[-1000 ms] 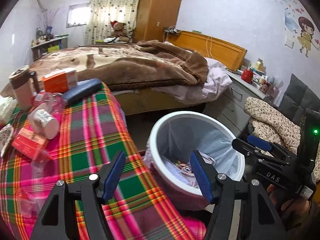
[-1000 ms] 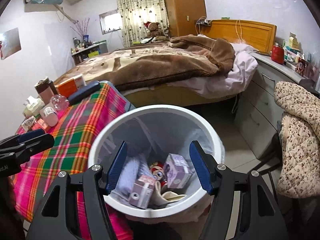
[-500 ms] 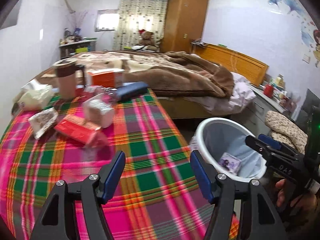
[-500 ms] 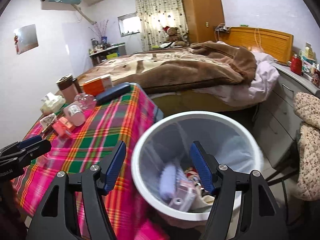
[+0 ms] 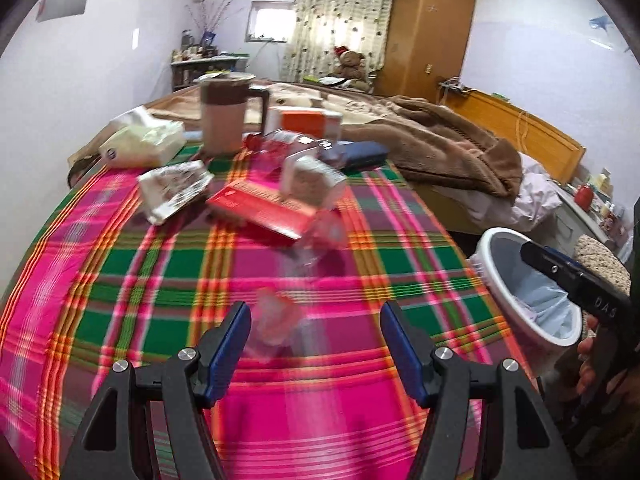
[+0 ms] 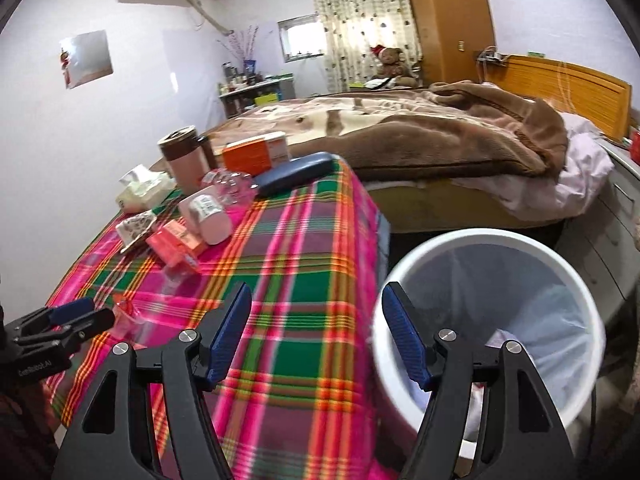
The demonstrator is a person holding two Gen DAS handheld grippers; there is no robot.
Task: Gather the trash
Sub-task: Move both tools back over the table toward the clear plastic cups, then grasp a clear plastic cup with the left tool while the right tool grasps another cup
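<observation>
My left gripper (image 5: pixel 316 336) is open and empty over the plaid tablecloth (image 5: pixel 160 280); a crumpled clear plastic wrapper (image 5: pixel 276 316) lies just ahead of it between the jaws. Farther on lie a red box (image 5: pixel 260 210), a white printed packet (image 5: pixel 174 188) and a pink-white roll (image 5: pixel 312 178). My right gripper (image 6: pixel 316 332) is open and empty, by the table's right edge, beside the white trash bin (image 6: pixel 492 320) with its plastic liner. The bin also shows in the left wrist view (image 5: pixel 520 280). The left gripper shows in the right wrist view (image 6: pixel 60 324).
At the table's far end stand a brown mug (image 5: pixel 224 116), a tissue pack (image 5: pixel 140 142), an orange box (image 5: pixel 308 120) and a dark blue case (image 5: pixel 360 154). A bed with a brown blanket (image 6: pixel 420 136) lies behind. Drawers (image 6: pixel 616 220) stand right of the bin.
Both grippers have swung left, away from the bin and over the table. The left gripper has come close to the clear wrapper. Both stay open.
</observation>
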